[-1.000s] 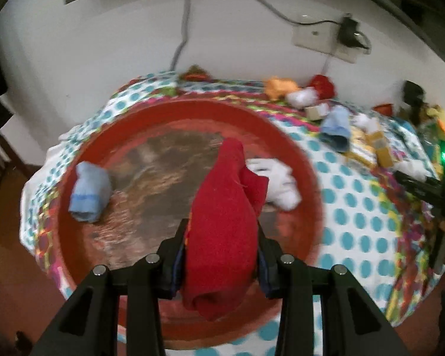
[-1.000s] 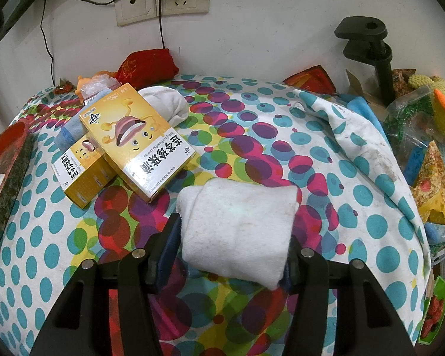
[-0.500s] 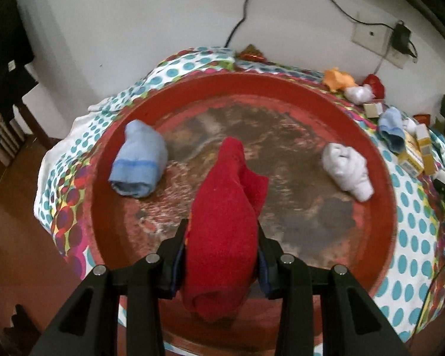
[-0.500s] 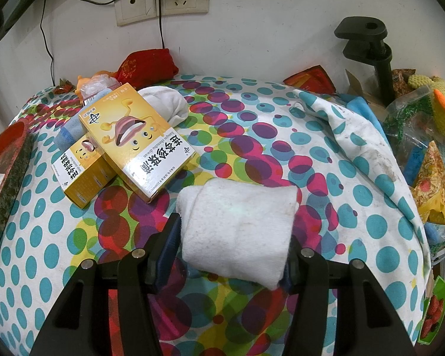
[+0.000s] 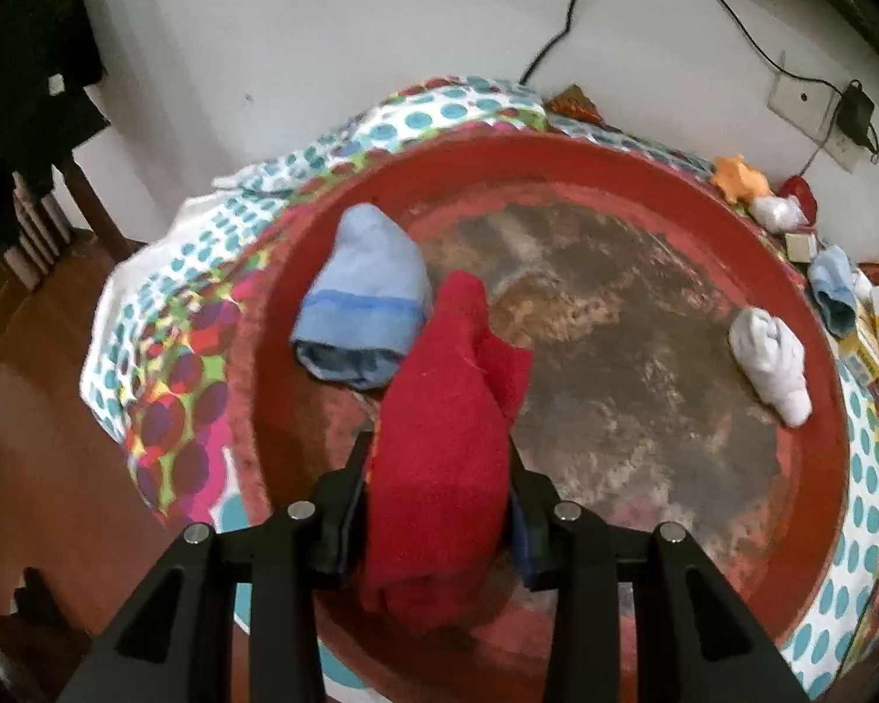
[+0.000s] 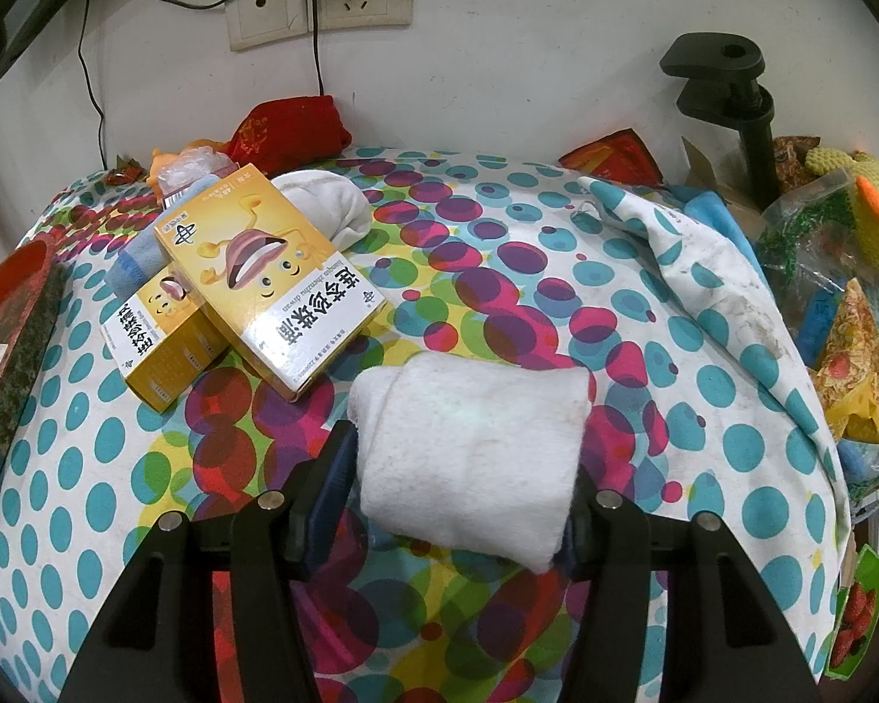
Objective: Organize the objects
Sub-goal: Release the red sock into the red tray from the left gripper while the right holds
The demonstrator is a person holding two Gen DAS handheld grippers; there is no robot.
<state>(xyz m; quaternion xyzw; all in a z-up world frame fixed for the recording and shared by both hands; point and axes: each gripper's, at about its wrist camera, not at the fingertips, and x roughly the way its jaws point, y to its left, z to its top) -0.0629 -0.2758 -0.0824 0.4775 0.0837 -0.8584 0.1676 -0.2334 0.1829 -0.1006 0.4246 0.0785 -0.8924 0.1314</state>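
My left gripper [image 5: 436,498] is shut on a rolled red towel [image 5: 445,439] and holds it over the near left part of a big round red tray [image 5: 814,468]. A rolled light blue towel [image 5: 363,304] lies in the tray just ahead left of the red one. A rolled white towel [image 5: 770,360] lies at the tray's right side. My right gripper [image 6: 460,468] is shut on a folded white towel [image 6: 474,451] above the dotted tablecloth [image 6: 556,269].
Two yellow medicine boxes [image 6: 263,281] lie ahead left of the right gripper, with a white cloth roll [image 6: 328,205] and red pouch [image 6: 290,135] behind them. A black clamp [image 6: 726,99] and snack bags [image 6: 855,363] stand at the right. The tray's edge [image 6: 12,316] shows at far left.
My left gripper has swung left over the tray with the red towel, bringing the blue towel close ahead. The right gripper has not moved.
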